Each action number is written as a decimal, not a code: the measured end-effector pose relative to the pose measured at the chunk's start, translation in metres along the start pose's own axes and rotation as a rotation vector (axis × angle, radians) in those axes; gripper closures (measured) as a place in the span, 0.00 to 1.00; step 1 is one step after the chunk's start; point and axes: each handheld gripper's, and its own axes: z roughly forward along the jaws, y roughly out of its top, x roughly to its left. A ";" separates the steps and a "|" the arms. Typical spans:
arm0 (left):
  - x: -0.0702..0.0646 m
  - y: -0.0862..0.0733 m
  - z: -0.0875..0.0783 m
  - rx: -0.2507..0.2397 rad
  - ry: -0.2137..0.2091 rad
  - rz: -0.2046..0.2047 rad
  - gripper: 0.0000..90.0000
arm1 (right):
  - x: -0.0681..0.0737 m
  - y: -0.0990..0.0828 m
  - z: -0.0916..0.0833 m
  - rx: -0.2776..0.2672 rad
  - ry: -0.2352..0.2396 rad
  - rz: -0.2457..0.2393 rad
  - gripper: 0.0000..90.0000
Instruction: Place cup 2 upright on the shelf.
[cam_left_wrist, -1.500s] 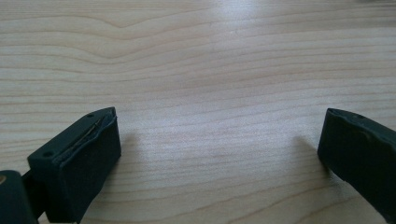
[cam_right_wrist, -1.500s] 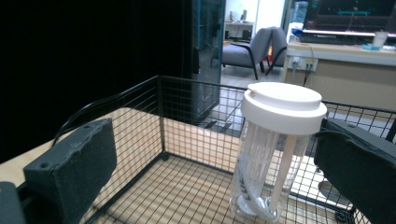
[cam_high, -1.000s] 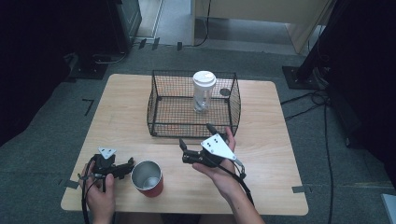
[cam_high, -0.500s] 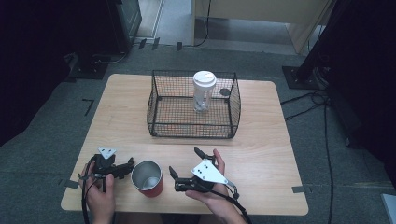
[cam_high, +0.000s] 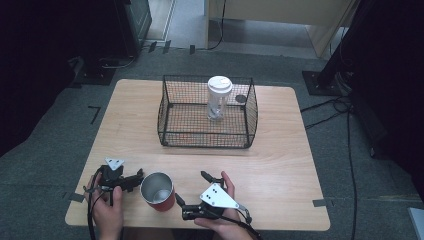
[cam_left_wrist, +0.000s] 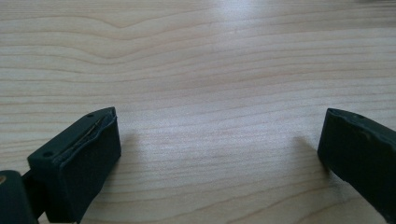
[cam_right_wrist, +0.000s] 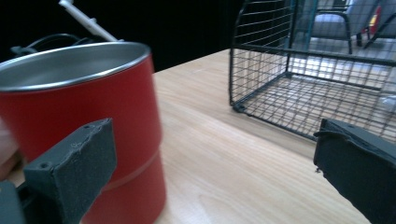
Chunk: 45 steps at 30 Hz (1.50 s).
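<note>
red cup (cam_high: 158, 191) | right hand-held gripper (cam_high: 192, 193) now beside it (jaws apart)

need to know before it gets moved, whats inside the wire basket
A clear bottle with a white lid stands upright inside the basket, toward the back right. A small dark round thing shows by the back right wall; whether it is inside cannot be told. The rest of the basket floor looks bare.

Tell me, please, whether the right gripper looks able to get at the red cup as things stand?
Probably yes: the right gripper is open beside the red cup, with bare table between them and nothing in its way.
</note>
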 end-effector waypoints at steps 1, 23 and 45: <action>0.000 0.000 0.000 0.000 0.000 0.000 0.00 | 0.000 0.000 0.000 0.000 0.000 0.000 0.00; 0.000 0.000 0.000 0.000 0.000 0.000 0.00 | 0.035 0.001 0.012 -0.008 0.101 -0.013 0.00; 0.000 0.000 0.000 0.000 0.000 0.001 0.00 | 0.054 0.008 0.039 -0.008 0.103 -0.031 0.00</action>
